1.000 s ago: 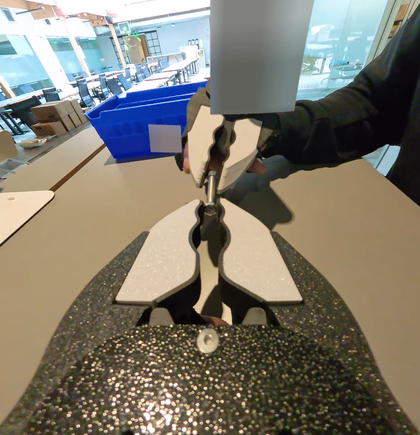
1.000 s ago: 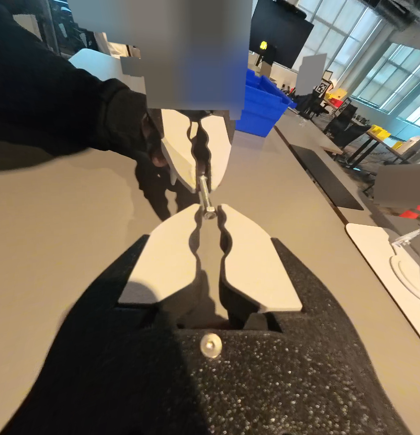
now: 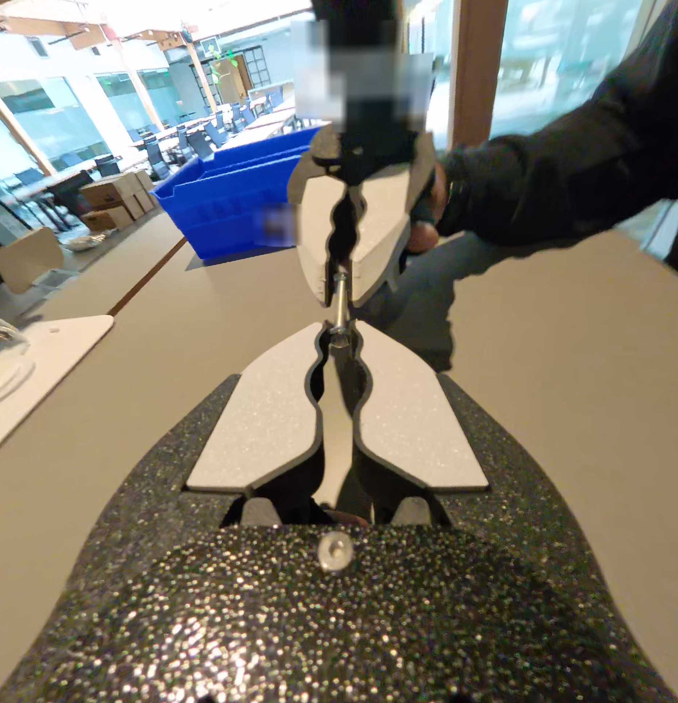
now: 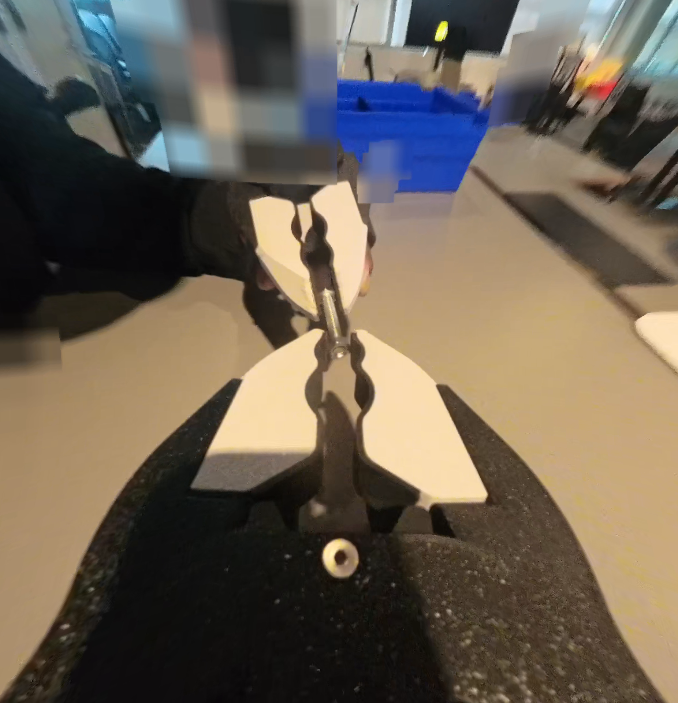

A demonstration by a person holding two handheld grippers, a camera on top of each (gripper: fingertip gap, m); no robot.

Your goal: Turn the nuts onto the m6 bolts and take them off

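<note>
A silver M6 bolt (image 3: 341, 304) spans the short gap between my two grippers, above the grey table (image 3: 558, 380). My left gripper (image 3: 339, 334) is shut on the near end, where a nut (image 3: 339, 330) sits on the thread. My right gripper (image 3: 339, 300) faces it and is shut on the far end. In the right wrist view my right gripper (image 4: 337, 344) grips the bolt's head end, the bolt (image 4: 331, 317) runs away from it, and my left gripper (image 4: 330, 308) holds the other end. The nut is hidden there.
A blue bin (image 3: 231, 213) stands at the back of the table and also shows in the right wrist view (image 4: 406, 125). A white board (image 3: 44, 361) lies at the left edge. A person's dark sleeve (image 3: 558, 182) reaches in from the right. Only a small space, under 4 cm, lies between the two pairs of fingers.
The right gripper has turned, its view now blurred with the blue bin swung towards the centre. The bolt stays held between both grippers.
</note>
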